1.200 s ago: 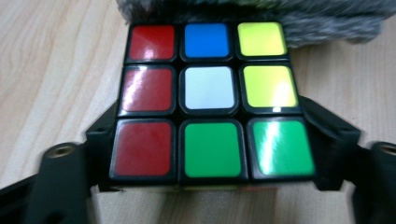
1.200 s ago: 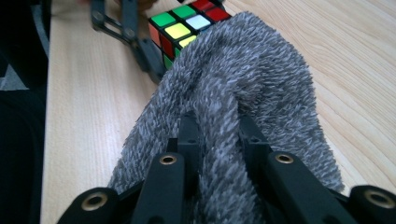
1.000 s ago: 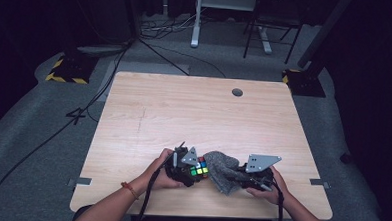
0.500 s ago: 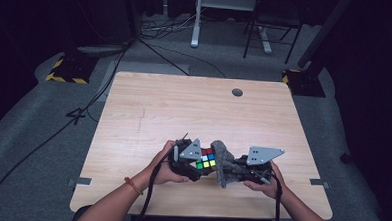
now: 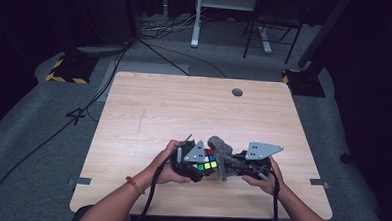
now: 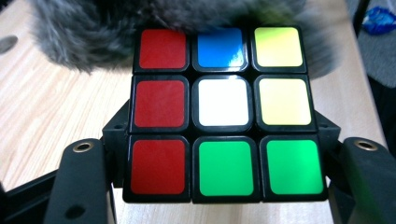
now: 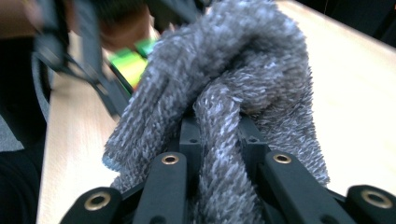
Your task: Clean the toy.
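From above, at the near edge of the wooden table (image 5: 184,110), we hold a puzzle cube (image 5: 207,161) in the left gripper (image 5: 194,163) and a grey fuzzy cloth (image 5: 222,154) in the right gripper (image 5: 239,165). A second ago the cloth lay spread low beside the cube; now it stands bunched up against the cube's right side, and the two grippers have drawn closer together. We read that as a wiping stroke under way, the cloth brought onto the cube rather than resting beside it.

In the left gripper view, the cube (image 6: 224,114) sits clamped between the two black jaws, one at each lower corner, its face showing three red squares down the left, blue and yellow on top, white at the centre, green below. The cloth (image 6: 88,32) presses along the cube's top edge, blurred.

In the right gripper view, the jaws are closed on a fold of the cloth (image 7: 224,116), which rises between them and drapes over both. Beyond it, the cube (image 7: 130,63) shows as a blurred green and yellow patch, touching the cloth, so the wipe looks mid-course and the cube's front face is not yet covered
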The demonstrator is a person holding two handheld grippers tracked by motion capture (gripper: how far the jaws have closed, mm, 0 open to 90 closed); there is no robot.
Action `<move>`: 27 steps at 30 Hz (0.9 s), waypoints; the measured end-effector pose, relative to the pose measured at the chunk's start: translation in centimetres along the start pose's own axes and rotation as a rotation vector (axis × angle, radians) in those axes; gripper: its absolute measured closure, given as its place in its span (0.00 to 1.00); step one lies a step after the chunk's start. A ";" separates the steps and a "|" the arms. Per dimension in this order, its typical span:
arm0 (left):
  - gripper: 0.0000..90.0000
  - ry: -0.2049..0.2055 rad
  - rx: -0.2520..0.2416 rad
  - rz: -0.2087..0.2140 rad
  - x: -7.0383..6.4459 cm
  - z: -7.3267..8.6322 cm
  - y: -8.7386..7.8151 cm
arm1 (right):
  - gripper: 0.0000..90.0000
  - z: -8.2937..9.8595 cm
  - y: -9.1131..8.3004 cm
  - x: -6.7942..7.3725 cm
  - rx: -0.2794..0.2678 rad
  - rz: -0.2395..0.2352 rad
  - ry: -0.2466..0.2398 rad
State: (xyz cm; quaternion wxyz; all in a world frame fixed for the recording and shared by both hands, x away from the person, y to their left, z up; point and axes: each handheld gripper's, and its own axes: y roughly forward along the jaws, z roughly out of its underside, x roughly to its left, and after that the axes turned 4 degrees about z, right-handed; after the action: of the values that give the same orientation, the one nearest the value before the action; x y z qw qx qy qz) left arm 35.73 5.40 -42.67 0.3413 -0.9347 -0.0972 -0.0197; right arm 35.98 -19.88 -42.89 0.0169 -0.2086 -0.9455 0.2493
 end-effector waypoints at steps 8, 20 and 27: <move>0.37 -0.003 -0.025 0.016 0.1 0.4 -0.4 | 0.86 1.1 0.4 0.3 0.019 -0.061 0.009; 0.37 0.033 0.025 0.014 -1.1 -0.5 1.1 | 0.86 -0.6 -1.3 0.8 -0.081 -0.028 -0.016; 0.37 0.036 -0.039 0.010 -1.2 -0.6 -0.4 | 0.86 -0.1 -0.8 0.9 0.016 0.048 -0.051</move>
State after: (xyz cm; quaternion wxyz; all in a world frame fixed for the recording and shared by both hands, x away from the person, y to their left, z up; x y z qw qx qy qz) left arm 34.46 5.12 -42.04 0.3248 -0.9411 -0.0859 -0.0366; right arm 34.84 -20.10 -42.44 -0.0118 -0.2247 -0.9383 0.2626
